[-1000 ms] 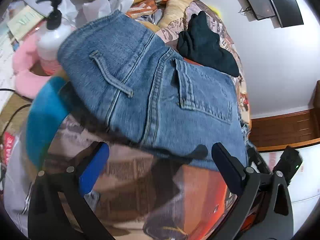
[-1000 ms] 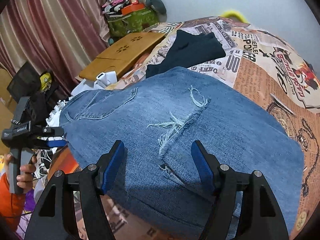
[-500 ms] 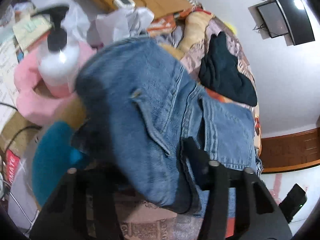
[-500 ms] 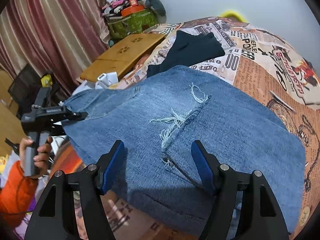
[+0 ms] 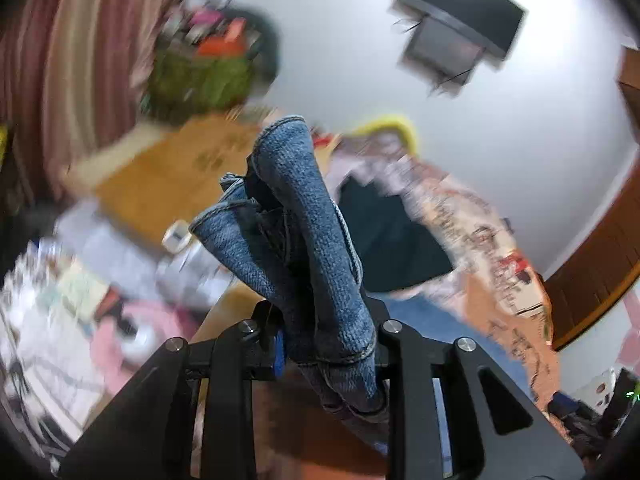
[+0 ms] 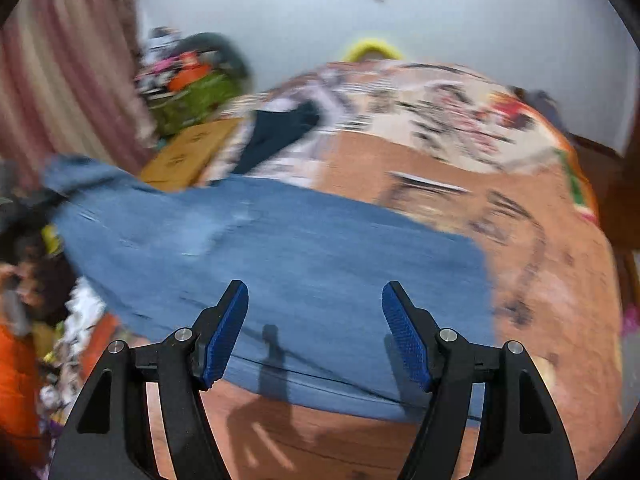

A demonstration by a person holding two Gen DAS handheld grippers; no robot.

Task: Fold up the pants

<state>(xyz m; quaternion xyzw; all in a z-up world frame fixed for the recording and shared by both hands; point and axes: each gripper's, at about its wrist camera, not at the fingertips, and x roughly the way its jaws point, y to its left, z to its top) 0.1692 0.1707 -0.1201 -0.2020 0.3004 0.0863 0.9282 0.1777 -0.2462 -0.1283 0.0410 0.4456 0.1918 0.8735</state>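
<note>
Now, through the left wrist view, I see my left gripper, jaws just closing, clamped on a bunched end of the jeans. Through the right wrist view, my right gripper hangs released over the jeans, spread on the printed bedspread.
</note>
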